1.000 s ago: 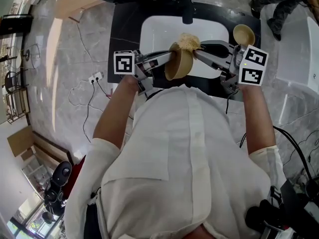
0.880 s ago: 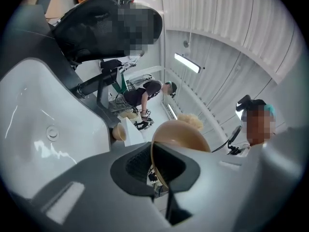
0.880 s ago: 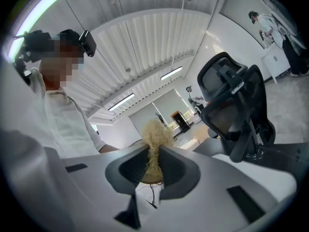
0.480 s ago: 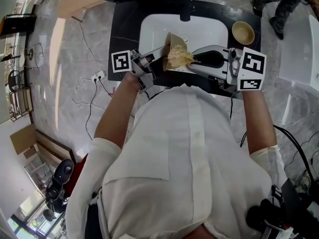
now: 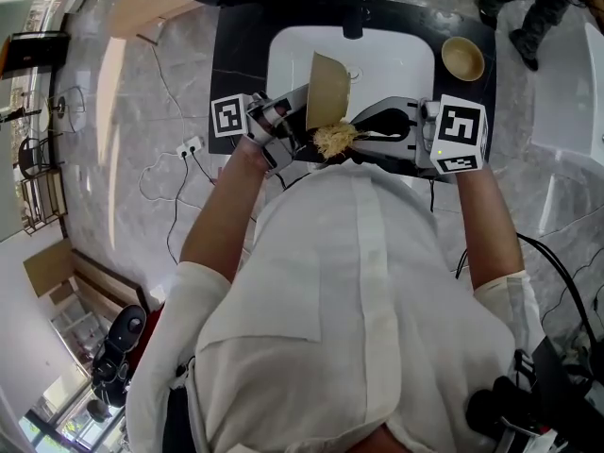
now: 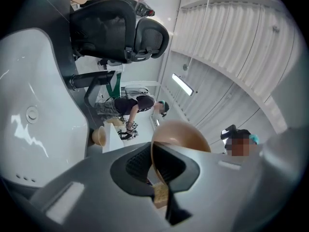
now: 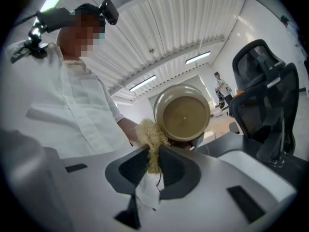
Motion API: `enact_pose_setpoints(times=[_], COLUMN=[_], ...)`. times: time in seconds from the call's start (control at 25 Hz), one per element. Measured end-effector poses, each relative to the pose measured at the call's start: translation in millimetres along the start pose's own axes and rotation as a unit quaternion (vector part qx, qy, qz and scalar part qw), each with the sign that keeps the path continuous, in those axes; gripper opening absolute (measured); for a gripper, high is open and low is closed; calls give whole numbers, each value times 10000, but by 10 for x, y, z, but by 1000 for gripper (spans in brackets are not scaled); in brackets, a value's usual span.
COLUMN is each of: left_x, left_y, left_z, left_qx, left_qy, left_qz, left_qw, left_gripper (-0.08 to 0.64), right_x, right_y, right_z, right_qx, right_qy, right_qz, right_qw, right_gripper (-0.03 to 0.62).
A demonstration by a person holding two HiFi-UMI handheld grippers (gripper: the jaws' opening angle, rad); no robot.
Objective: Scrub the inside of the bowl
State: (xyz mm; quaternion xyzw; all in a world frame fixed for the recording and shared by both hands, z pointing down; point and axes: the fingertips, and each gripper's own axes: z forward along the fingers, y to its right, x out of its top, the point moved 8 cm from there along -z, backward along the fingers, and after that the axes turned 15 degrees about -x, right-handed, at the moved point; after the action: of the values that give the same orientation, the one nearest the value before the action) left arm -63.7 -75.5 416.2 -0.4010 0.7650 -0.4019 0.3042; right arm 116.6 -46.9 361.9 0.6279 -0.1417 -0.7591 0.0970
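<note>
Tan bowl (image 5: 327, 91) clamped by its rim in left gripper (image 5: 300, 128), on edge over sink's (image 5: 401, 59) near edge | fibre scrubber (image 5: 333, 140) pinched in right gripper (image 5: 357, 140) — now at bowl's near rim, down from far rim | judged: one stroke through, scrubbing under way.

Tan bowl (image 5: 327, 91) on edge, straw scrubber (image 5: 332, 140) nr lower rim
</note>
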Motion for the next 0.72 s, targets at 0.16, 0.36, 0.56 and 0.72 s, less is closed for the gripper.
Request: enact_pose_setpoints(times=[0.16, 0.36, 0.56, 0.72], left_x=[-19, -62, -27, -39], left_y=[70, 97, 114, 152], left_z=[18, -28, -136, -161], left_qx=[-96, 71, 327, 402], left_qy=[-301, -817, -1240, -1414], left_qz=[81, 193, 569, 655], left_qw=[9995, 9964, 9901, 9870], left_gripper=[14, 14, 14, 14], right_x=[-136, -163, -116, -60], right_y=[57, 156, 296, 383], right_z=[97, 194, 200, 184], right_qx=[-252, -606, -1191, -1713], right_qy=[-526, -1099, -1510, -1559], right_qz=[-330, -699, -929, -989], right_qw=[9978, 9896, 9769, 9678], right_gripper=[53, 52, 52, 52])
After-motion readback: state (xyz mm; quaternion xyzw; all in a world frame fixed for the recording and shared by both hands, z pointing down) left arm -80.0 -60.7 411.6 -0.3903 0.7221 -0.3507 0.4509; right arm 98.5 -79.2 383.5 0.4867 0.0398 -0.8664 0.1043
